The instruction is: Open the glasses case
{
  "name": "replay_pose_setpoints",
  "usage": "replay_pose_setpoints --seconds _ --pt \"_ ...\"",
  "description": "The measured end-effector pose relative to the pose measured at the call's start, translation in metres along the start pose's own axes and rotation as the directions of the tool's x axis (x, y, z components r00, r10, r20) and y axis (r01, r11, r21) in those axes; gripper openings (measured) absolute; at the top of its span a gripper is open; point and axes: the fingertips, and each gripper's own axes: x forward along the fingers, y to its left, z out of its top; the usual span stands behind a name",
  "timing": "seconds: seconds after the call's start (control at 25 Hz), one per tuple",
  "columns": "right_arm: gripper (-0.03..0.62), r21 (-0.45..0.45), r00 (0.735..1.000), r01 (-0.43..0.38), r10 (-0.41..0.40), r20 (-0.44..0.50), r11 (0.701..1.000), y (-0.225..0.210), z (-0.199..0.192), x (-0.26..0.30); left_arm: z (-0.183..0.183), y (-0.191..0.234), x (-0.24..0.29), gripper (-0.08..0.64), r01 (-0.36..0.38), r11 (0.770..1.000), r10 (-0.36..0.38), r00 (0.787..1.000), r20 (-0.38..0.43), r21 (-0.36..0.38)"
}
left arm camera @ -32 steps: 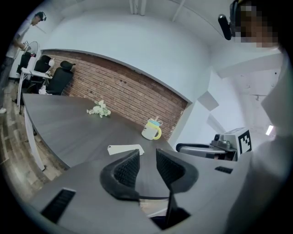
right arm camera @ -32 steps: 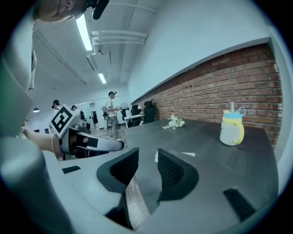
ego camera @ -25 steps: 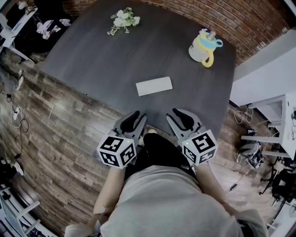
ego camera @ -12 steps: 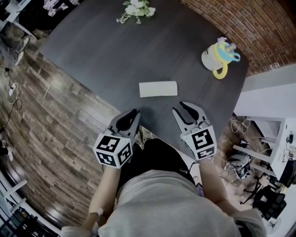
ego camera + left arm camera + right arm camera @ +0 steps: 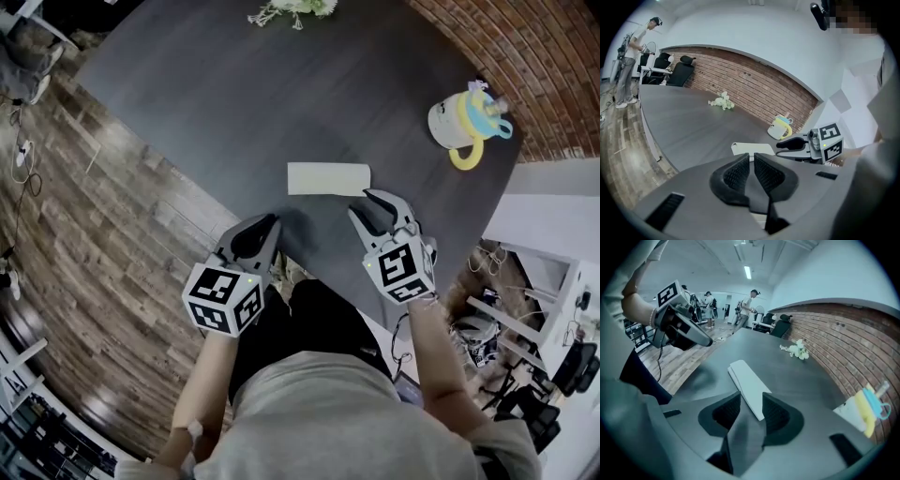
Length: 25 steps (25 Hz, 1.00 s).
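The glasses case (image 5: 328,178) is a flat white oblong lying shut on the dark round table (image 5: 216,103). My right gripper (image 5: 377,202) hovers just behind the case's right end. Its jaws are opening, and in the right gripper view the case's (image 5: 744,379) near end shows in the gap of the gripper (image 5: 751,400) without touching the pads. My left gripper (image 5: 264,225) hangs over the table's near edge, short of the case's left end. Its jaws are closing, almost together, with nothing between them (image 5: 751,157). The case (image 5: 749,148) lies just beyond.
A white cup with a yellow handle and blue rim (image 5: 464,124) stands at the far right of the table. A sprig of white flowers (image 5: 292,7) lies at the far edge. A brick wall runs behind; wooden floor lies to the left.
Both grippers have moved forward and down toward the case. The left jaws have closed from wide open. The right gripper has rolled and drawn close to the case's right end.
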Motion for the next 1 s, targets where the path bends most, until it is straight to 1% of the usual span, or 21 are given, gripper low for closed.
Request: replay_pose_setpoints --seconds 0.24,0.44,0.6,0.68,1.0 --pt "0.161 -0.032 0.999 0.013 -0.014 -0.031 0.999 -0.007 -0.016 0.017 -0.006 0.004 0.007 0.046 -0.013 1.0 0.012 1.0 -0.006 -0.016" --pt "0.183 -0.121 0.998 0.02 -0.028 -0.064 0.992 -0.009 -0.026 0.028 -0.017 0.004 0.016 0.046 -0.012 0.999 0.011 0.999 -0.03 -0.036" --pt "0.186 -0.178 0.996 0.028 -0.042 -0.079 0.984 -0.013 -0.028 0.034 -0.016 0.007 0.022 0.046 -0.024 0.999 0.023 0.999 -0.033 -0.04" --pt "0.209 -0.186 0.996 0.026 -0.042 -0.078 0.982 -0.014 -0.028 0.035 -0.014 0.01 0.023 0.046 -0.031 0.998 0.03 0.999 -0.03 -0.046" --pt "0.201 -0.162 0.998 0.025 -0.033 -0.047 0.987 -0.017 -0.019 0.029 -0.008 0.013 0.023 0.046 -0.027 0.999 0.026 0.999 -0.027 -0.046"
